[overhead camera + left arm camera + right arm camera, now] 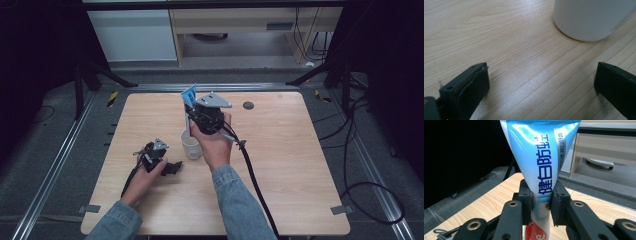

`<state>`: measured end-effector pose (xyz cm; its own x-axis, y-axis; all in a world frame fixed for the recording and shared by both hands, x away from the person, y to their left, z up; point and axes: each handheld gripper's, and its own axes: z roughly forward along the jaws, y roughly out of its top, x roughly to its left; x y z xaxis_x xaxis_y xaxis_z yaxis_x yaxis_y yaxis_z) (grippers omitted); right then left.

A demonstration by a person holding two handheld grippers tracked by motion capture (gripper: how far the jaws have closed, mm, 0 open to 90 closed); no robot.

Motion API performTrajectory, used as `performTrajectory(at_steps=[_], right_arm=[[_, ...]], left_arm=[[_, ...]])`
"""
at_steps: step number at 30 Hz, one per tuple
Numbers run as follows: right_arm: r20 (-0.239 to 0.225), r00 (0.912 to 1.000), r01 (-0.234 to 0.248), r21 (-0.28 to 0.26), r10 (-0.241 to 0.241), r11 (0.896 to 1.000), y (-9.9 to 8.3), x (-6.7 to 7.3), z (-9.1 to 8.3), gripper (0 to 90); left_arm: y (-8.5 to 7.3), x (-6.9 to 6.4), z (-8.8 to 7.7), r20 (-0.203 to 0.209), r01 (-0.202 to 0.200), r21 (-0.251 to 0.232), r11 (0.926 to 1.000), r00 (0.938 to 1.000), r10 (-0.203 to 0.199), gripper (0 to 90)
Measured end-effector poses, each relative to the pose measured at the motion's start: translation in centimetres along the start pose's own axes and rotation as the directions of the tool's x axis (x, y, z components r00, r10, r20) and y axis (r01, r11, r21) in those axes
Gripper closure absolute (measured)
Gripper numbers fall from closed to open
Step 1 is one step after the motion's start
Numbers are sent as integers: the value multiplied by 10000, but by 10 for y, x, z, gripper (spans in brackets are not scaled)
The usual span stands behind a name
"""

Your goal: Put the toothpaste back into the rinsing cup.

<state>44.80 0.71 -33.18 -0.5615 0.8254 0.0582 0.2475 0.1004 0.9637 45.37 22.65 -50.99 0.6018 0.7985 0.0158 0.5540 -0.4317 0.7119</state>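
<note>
A blue and white toothpaste tube [189, 95] [541, 165] stands upright, flat end up, with my right gripper [193, 118] [541, 195] shut on its lower part. Directly below it a white cup [191, 146] [589, 17] stands on the wooden table [280, 150]. The tube's lower end is just above or inside the cup's mouth; I cannot tell which. My left gripper [172, 167] [541, 77] rests low on the table to the left of the cup. It points toward the cup and is open, with only bare wood between its jaws.
A small dark round disc [248, 105] sits in the tabletop at the back, right of centre. The right gripper's black cable [255, 180] trails toward the table's front edge. Black frame legs [107, 75] and a pale desk [240, 25] stand beyond the table.
</note>
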Motion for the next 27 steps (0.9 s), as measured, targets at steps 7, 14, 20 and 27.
performTrajectory(at_steps=[7, 14, 20, 27], right_arm=[[128, 9999, -86, -79, 87, 9999, -6, -3, -1, 733], [83, 9999, -109, -68, 110, 9999, -13, -3, 0, 732], [10, 9998, -180, 18, 180, 9998, -19, -1, 7, 732], [41, 9999, -160, 109, 160, 9998, -26, -1, 12, 732]], left_arm=[[0, 0, 0, -15, 8, -29, 10000, 10000, -8, 0], [0, 0, 0, -20, 3, -45, 10000, 10000, -3, 0], [0, 0, 0, -19, 6, -45, 10000, 10000, -6, 0], [0, 0, 0, -17, 3, -45, 10000, 10000, -3, 0]])
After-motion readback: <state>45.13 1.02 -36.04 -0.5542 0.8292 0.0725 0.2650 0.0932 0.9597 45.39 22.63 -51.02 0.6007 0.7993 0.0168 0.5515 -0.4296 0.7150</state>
